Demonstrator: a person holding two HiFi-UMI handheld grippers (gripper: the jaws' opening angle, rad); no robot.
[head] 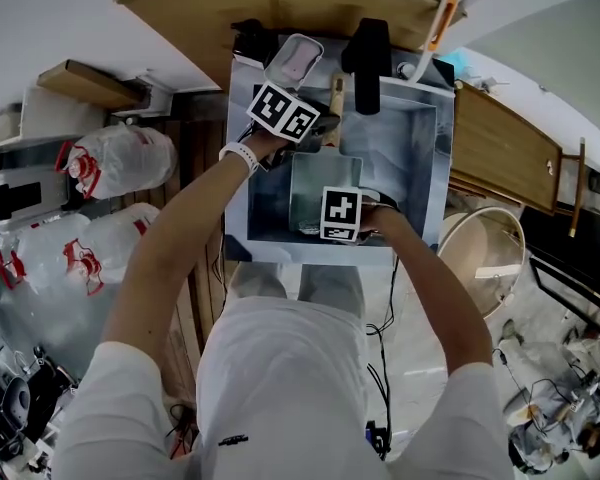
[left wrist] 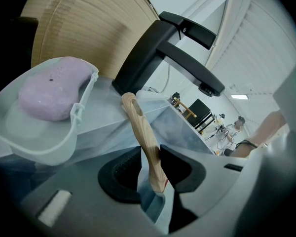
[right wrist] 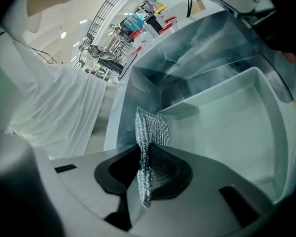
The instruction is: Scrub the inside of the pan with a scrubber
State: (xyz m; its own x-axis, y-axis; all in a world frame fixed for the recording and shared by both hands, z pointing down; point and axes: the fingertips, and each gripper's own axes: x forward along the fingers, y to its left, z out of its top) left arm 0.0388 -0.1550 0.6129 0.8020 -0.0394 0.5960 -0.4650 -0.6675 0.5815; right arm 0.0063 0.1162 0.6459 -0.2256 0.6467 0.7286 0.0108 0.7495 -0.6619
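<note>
While head view looks steeply down, pan (head: 325,190) sits in sink (head: 420,133) at frame centre, wooden handle (head: 336,98) pointing toward top edge.

Left gripper view: left gripper (left wrist: 153,166) clamped on handle, low centre, near pan end. Wood stiff and grippy, a good hold in my judgement. Metal body rigid, probably slick if wet.

Right gripper view: right gripper (right wrist: 145,168) pinches steel mesh scrubber (right wrist: 151,128), bottom centre. Mesh light, soft, springy. Pan interior fills right side, scrubber by its near corner. I can't tell contact.

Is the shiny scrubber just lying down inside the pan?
No, the right gripper pinches the scrubber upright between its fingers, by the pan corner.
</note>
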